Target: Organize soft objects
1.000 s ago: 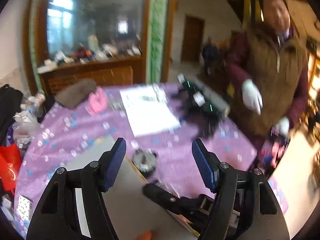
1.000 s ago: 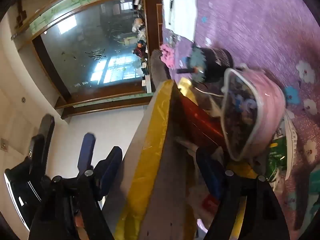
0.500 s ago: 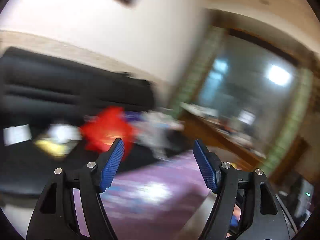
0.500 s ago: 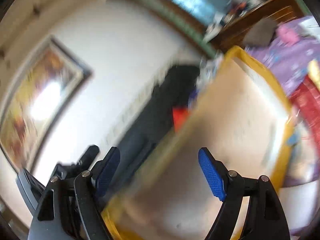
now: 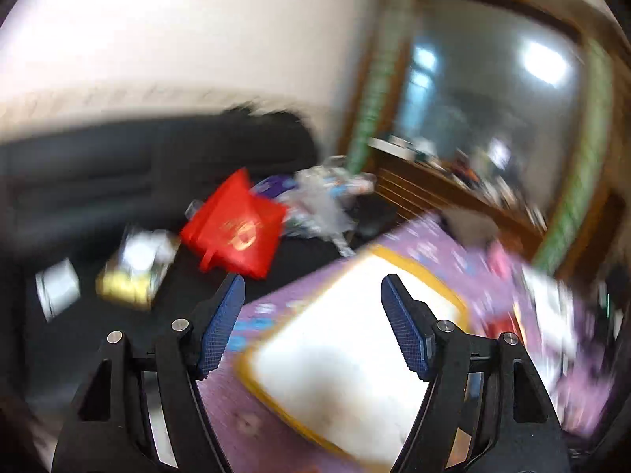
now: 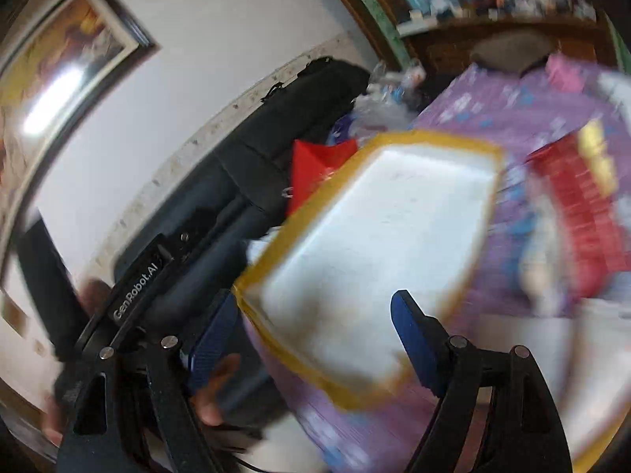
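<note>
Both views are blurred by motion. A white tray with a yellow rim [image 5: 355, 339] lies on the purple flowered tablecloth [image 5: 434, 244]; it also shows in the right wrist view [image 6: 378, 236]. A grey soft thing [image 6: 508, 53] and a pink soft thing [image 6: 568, 73] lie at the table's far end. My left gripper [image 5: 313, 327] is open and empty, above the tray's near edge. My right gripper [image 6: 311, 339] is open and empty, over the tray's near corner.
A black sofa [image 5: 118, 181] stands left of the table with a red bag [image 5: 236, 232], plastic bags [image 5: 323, 201] and small boxes on it. A red box [image 6: 575, 213] lies right of the tray. A wooden cabinet [image 5: 453, 193] stands behind. The left gripper's body [image 6: 138, 276] is at lower left.
Both cameras have swung fast: from the table and the person, up to the wall, now back down toward the tray and sofa. Both grippers stay open and empty.
</note>
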`<move>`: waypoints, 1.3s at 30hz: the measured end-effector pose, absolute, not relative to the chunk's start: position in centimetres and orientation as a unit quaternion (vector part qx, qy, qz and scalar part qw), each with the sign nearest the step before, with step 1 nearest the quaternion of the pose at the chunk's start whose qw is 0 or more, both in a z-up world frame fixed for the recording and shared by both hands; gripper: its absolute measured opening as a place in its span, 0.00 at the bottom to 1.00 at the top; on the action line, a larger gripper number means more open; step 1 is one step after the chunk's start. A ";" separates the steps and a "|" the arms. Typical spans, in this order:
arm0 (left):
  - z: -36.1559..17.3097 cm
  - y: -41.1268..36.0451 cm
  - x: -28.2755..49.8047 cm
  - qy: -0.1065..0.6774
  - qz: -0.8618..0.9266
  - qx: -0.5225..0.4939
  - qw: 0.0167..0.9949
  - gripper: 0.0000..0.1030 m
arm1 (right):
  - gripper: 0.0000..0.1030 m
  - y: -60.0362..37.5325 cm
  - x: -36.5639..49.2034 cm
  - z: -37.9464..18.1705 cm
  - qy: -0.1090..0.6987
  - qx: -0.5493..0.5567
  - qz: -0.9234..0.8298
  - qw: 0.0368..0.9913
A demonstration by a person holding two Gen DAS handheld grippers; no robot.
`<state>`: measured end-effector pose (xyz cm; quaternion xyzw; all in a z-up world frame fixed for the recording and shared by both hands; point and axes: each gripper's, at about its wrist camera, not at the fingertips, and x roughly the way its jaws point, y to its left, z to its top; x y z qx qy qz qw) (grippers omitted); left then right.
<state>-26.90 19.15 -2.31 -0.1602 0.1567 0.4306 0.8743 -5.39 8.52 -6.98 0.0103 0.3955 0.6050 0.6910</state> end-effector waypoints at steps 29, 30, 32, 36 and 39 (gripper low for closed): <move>-3.6 3.9 -17.5 0.392 0.265 -0.058 0.879 0.73 | 0.74 -10.8 -0.5 -9.1 0.401 0.030 0.464 0.789; -3.6 3.9 -17.5 0.392 0.266 -0.058 0.879 0.73 | 0.74 -10.7 -0.5 -9.0 0.399 0.027 0.466 0.789; -3.7 3.9 -17.4 0.391 0.268 -0.059 0.878 0.73 | 0.74 -10.5 -0.8 -8.9 0.398 0.023 0.468 0.789; -3.8 4.3 -17.5 0.393 0.268 -0.061 0.878 0.73 | 0.73 -9.9 -0.6 -9.1 0.401 0.021 0.470 0.786; -4.0 4.7 -17.5 0.394 0.263 -0.061 0.879 0.73 | 0.71 -9.6 -0.5 -9.3 0.407 0.023 0.470 0.783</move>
